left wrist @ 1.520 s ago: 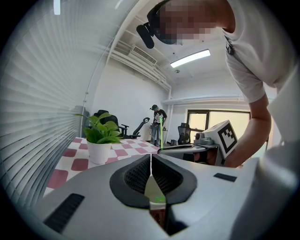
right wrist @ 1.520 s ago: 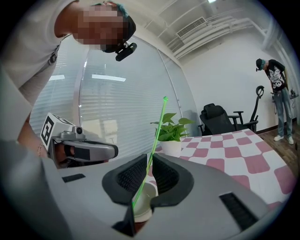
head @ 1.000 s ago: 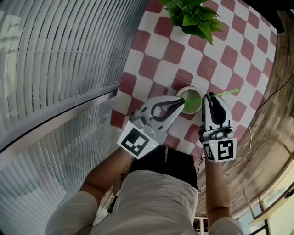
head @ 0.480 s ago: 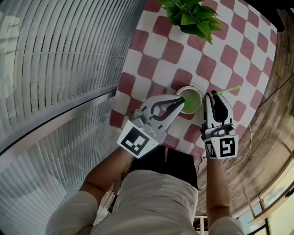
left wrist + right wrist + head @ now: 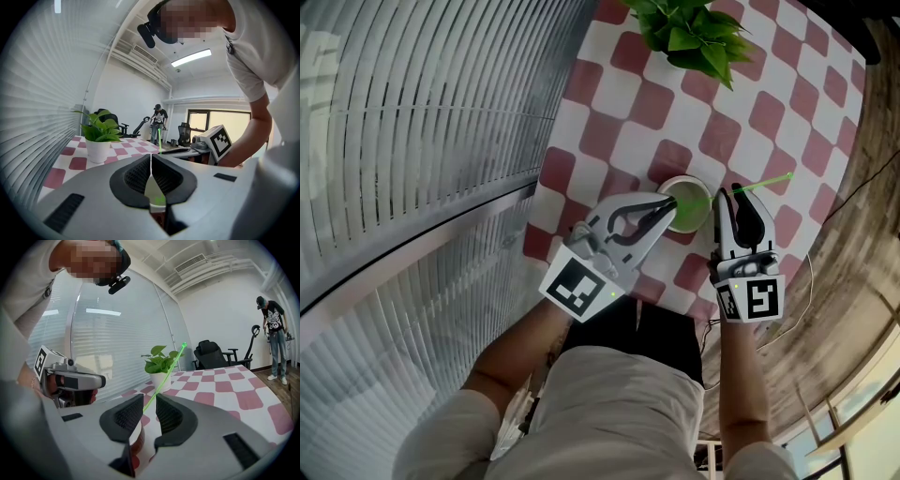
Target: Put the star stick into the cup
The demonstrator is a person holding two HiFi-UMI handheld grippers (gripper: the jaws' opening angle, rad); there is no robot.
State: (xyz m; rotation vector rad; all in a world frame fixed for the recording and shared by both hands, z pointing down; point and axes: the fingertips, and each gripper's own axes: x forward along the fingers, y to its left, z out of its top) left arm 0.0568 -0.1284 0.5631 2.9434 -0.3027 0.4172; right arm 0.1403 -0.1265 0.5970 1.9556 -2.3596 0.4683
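Left hand-held gripper (image 5: 668, 212) is clamped on the near rim of the round white-rimmed cup (image 5: 686, 202). Right hand-held gripper (image 5: 736, 197) has its jaws narrowly apart, with the thin green star stick (image 5: 759, 187) running between them. Its lower end is in the cup and its star end is out past the cup's right.

Risk: the stick leans low over the rim. It could tip out, or my jaw could snag it on withdrawal.

A leafy green potted plant (image 5: 689, 33) stands well beyond the cup on the red-and-white checked bench (image 5: 619, 94). Nothing blocks the way.

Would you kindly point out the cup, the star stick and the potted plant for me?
cup (image 5: 684, 179): head view, on its white rim.
star stick (image 5: 766, 184): head view, partway along its green shaft.
potted plant (image 5: 689, 33): head view, on its green leaves.
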